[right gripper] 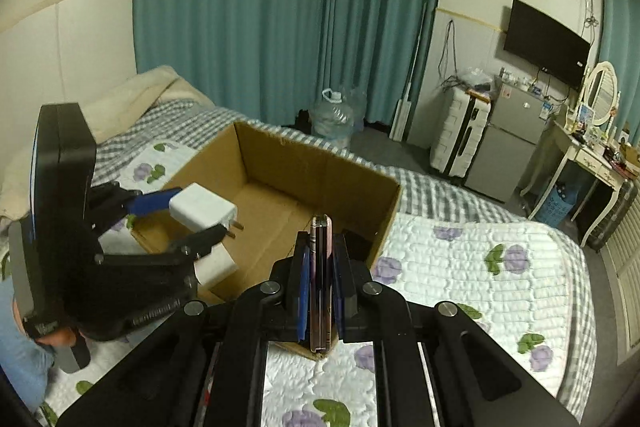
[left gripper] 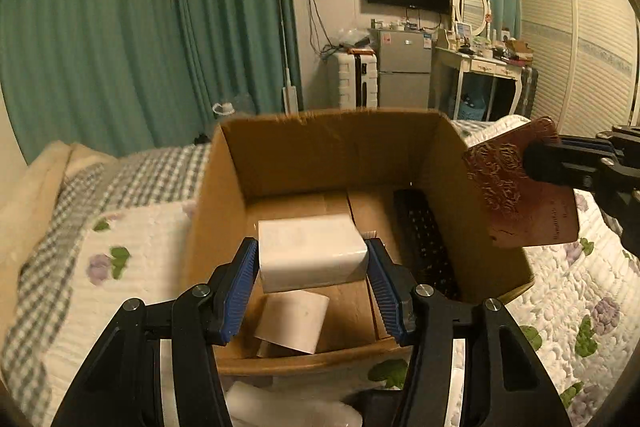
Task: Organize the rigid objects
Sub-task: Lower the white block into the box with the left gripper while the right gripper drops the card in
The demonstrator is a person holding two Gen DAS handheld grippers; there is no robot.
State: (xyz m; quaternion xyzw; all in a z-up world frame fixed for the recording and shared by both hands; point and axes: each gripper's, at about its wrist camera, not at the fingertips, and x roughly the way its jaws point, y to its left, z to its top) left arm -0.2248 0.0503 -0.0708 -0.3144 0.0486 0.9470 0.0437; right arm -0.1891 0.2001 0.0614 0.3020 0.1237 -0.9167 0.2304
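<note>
The left gripper [left gripper: 312, 263] is clamping a white charger [left gripper: 310, 251] over the cardboard box [left gripper: 328, 143]; the right gripper [right gripper: 320, 283] is squeezing an edge-on phone [right gripper: 322, 279] beside the box's right wall.

print on brown phone case [left gripper: 520, 187] too small

Box [left gripper: 332, 151] top open; keyboard [left gripper: 426, 239] along right wall.

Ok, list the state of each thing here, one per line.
Left claw: shut on the white charger, over the box.
White charger: held, prongs exposed.
Right claw: shut on the brown card.
Brown card: held outside the box's right wall.
Cardboard box: open on the bed.
</note>
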